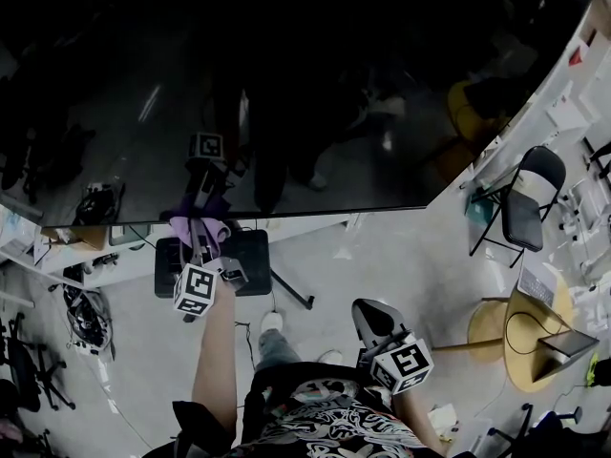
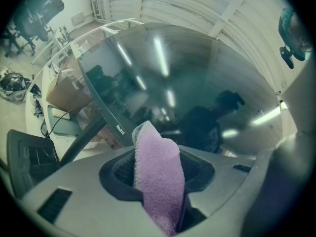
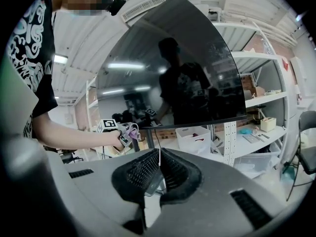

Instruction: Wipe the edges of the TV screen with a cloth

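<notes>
While the purple cloth (image 2: pixel 159 172) is being clamped between the jaws of the left gripper (image 1: pixel 200 213), it is being held at the bottom edge of the TV screen (image 1: pixel 315 93). The right gripper (image 3: pixel 158 169) is being kept low, well apart from the screen, jaws together on nothing. The lower edge is seemingly being wiped; a steady slide along it, with contact kept, is being called for next.

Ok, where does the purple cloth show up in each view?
Head view: purple cloth left of centre, at the bottom edge of the TV screen.
Left gripper view: bottom centre, clamped in the left claw.
Right gripper view: small, left of centre.
Shared landmark: the TV screen's bottom edge.
</notes>
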Tool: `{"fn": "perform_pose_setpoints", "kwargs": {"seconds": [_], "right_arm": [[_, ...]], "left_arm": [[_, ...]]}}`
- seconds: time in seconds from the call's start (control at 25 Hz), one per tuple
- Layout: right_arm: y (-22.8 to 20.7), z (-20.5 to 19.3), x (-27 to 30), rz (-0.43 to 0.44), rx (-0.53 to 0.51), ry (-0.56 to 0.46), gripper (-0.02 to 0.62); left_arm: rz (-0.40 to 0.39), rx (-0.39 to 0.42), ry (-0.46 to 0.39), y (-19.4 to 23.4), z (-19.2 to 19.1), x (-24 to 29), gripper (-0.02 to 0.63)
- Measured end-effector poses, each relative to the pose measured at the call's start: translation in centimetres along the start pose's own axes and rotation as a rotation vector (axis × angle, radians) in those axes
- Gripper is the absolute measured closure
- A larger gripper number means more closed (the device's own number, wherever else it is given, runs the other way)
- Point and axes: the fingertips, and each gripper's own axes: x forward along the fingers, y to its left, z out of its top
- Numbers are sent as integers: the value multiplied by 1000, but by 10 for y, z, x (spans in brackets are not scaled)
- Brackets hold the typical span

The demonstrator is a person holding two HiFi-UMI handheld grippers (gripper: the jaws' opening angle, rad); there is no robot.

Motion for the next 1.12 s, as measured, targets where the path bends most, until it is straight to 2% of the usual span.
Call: {"fn": "perform_pose_setpoints", "kwargs": {"seconds": [0.4, 0.84, 1.12], "right_arm": [[-4, -6, -10, -19, 11, 2, 565], [-2, -7, -10, -20, 7, 3, 566], [-21, -7, -27, -22, 10, -8, 565]], "left_arm": [[20, 22, -17, -13, -9, -3, 436], [-7, 29, 23, -22, -25, -5, 436], [-28, 21, 42, -53, -51, -11, 437]]}}
